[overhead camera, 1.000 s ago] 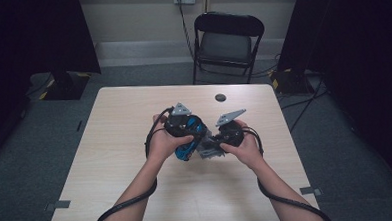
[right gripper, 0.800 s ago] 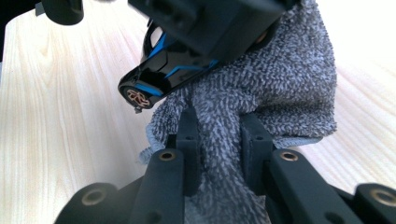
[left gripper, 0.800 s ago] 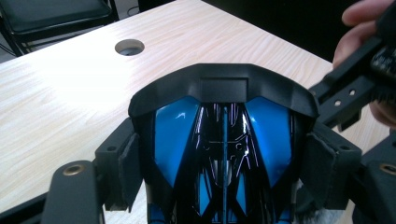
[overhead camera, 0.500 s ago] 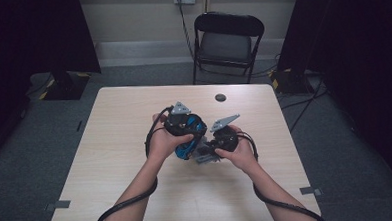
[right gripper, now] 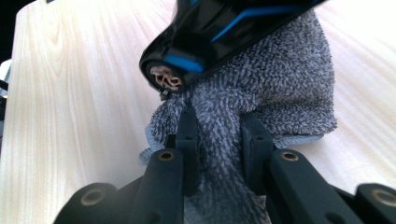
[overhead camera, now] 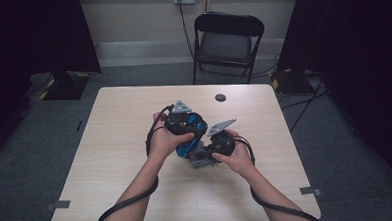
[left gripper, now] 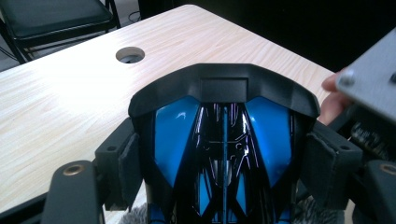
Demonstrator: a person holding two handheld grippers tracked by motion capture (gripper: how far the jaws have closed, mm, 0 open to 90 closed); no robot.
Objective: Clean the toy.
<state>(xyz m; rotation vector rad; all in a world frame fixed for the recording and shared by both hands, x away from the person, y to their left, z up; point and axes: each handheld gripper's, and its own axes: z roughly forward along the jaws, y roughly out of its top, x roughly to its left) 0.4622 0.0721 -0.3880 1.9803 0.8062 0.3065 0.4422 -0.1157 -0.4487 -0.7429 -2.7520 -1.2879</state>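
My left gripper (left gripper: 224,154) clamped across glossy black-and-blue object (left gripper: 224,140), above table (left gripper: 70,102). My right gripper (right gripper: 218,135) pinching grey cloth (right gripper: 280,79), cloth pressed against object's underside.

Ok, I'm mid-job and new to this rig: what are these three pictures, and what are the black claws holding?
No robot arm here: a person at a table holds a two-jaw hand tool in each hand. The high view looks down from above the person's side. The other two pictures come from a camera riding on each tool, looking along its jaws.

The left gripper is clamped around a glossy blue and black object, one pad on each side. The right gripper is pinched shut on a grey cloth bunched under that object, which looks like wiping it. What the object is I cannot tell for sure.

Also there: a round hole in the tabletop, and a folding chair behind.
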